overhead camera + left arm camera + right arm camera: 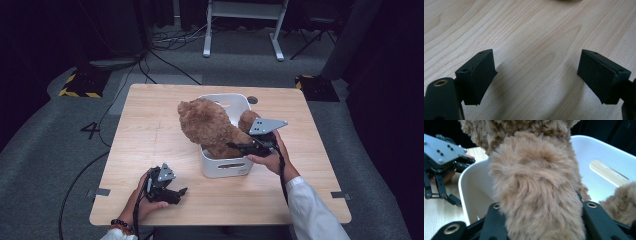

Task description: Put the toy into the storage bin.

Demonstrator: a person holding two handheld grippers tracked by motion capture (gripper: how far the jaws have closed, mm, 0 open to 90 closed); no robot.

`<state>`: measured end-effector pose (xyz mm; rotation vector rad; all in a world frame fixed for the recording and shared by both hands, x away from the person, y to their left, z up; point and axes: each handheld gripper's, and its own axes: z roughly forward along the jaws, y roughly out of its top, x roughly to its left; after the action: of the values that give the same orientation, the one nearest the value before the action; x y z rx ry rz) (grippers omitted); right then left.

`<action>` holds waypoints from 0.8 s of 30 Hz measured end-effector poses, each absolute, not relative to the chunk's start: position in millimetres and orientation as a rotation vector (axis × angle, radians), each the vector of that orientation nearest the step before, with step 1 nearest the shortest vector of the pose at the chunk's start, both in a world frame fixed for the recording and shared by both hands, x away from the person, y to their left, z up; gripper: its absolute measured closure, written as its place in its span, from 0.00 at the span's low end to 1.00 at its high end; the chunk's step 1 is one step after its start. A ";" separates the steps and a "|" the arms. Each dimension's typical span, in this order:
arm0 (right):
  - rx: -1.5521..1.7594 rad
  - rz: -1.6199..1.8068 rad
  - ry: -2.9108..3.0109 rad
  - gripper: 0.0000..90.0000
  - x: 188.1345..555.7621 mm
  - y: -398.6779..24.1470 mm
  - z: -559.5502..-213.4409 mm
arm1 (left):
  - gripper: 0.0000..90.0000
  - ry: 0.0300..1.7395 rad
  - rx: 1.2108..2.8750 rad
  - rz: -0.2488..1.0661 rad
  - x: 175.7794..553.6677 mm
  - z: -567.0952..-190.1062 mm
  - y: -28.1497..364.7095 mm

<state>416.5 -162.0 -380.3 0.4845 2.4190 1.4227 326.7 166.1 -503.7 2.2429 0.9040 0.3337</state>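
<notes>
- Brown plush fills my right claw view: a furry limb of the teddy bear [536, 195] sits between my right claw's two black jaws, which press against it on both sides. I record the right claw [245, 146] as clamped on the bear.
- From the high view, the teddy bear [207, 125] sits partly inside the white bin [225, 167], its bulk rising above the rim and leaning toward the bin's left side. A second furry part shows at the bin's right, just beside my right claw's grey plate.
- White bin wall [474, 192] curves behind the limb in the right claw view; a slot handle in the far wall shows pale wood through it.
- My right hand [270, 160] holds its claw at the bin's near right corner, white sleeve trailing to the bottom edge.
- My left claw [536, 75] rests low over the bare wooden surface [531, 30], jaws spread wide apart with nothing between them.
- In the high view, the left claw [172, 192] lies near the surface's front edge, well apart from the bin, held by my left hand [142, 202].
- The surface [150, 130] is light wood.
</notes>
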 end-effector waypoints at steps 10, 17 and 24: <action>0.487 1.321 2.482 0.60 419.2 -157.6 -380.2 | 0.16 0.904 2.242 0.330 326.6 -503.7 166.1; 0.483 1.243 2.538 0.59 421.9 -154.7 -375.7 | 0.16 0.904 2.242 0.330 326.6 -503.7 166.1; 0.497 1.166 2.598 0.60 426.1 -153.2 -375.8 | 0.16 0.903 2.242 0.331 326.6 -503.7 166.1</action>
<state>426.1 -153.2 -375.8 0.4969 2.5978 1.1661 326.6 166.1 -503.7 2.2423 0.9032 0.3312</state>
